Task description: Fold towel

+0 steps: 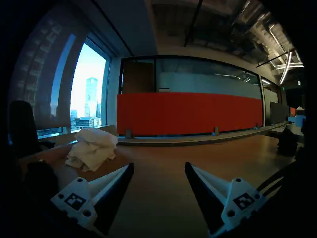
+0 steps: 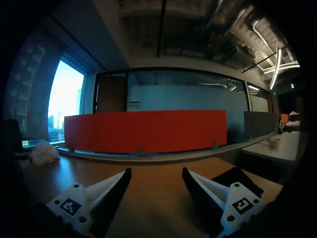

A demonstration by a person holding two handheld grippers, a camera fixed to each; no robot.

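Crumpled white cloth towel (image 1: 93, 148) sits in a loose heap at the left of the left gripper view, on the brown wooden tabletop (image 1: 222, 152) near its far edge, just below the bright window (image 1: 89, 99). It is bunched, with no edge or corner laid flat, so I judge that no fold has begun and it would first need spreading open. To its right, in the lower centre of that view, the left gripper (image 1: 158, 164) points across bare wood with its jaws spread wide and nothing between them. It is apart from the towel and aimed to the right of it. A long red divider panel (image 1: 186, 113) runs behind.

In the right gripper view the towel (image 2: 43, 152) appears small at the far left edge, well apart. The right gripper (image 2: 156, 170), lower centre, likewise has its jaws released and empty, low over the tabletop. Both look readied for a reach, since open jaws suit pinching a corner each. A flat black item (image 2: 237, 176) lies at lower right; I cannot tell what it is.
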